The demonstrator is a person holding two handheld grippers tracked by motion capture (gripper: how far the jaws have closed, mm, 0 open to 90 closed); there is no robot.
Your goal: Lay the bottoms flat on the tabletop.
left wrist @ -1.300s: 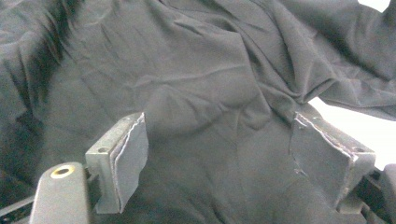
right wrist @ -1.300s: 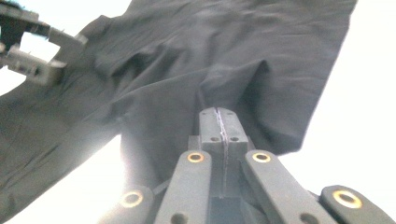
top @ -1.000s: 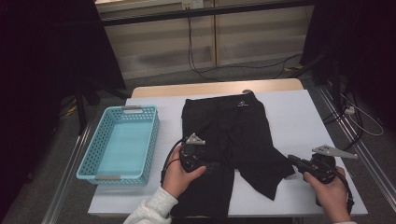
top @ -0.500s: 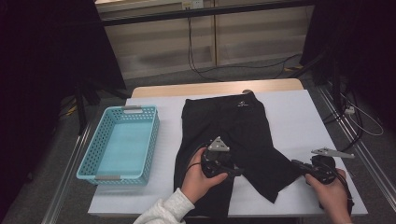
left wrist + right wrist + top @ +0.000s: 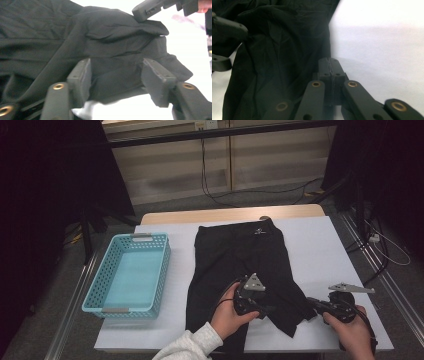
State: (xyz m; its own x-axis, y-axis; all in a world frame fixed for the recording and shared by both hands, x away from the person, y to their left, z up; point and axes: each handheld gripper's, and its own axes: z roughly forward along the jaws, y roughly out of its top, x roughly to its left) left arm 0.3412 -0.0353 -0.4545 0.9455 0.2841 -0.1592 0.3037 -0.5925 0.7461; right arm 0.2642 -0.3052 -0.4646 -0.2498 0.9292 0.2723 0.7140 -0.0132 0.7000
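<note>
Black shorts (image 5: 245,265) lie flat on the white table (image 5: 325,250), with the waistband and its small white logo at the far end. My left gripper (image 5: 272,310) sits over the near right leg. In the left gripper view its jaws (image 5: 116,77) have just been closing and stand half apart with a fold of the black cloth (image 5: 115,50) between the pads. My right gripper (image 5: 311,302) points left at that leg's hem. Its jaws (image 5: 329,63) are shut at the cloth's edge, which rises to its tip (image 5: 147,10).
A light blue plastic basket (image 5: 95,285) stands on the table's left part. White tabletop shows to the right of the shorts and behind them. Cables run over the floor beyond the table, and dark curtains hang at both sides.
My left hand has slid right across the shorts, from their left edge to the right leg near the right gripper. Its jaws have narrowed around the cloth. The right gripper has held still.
</note>
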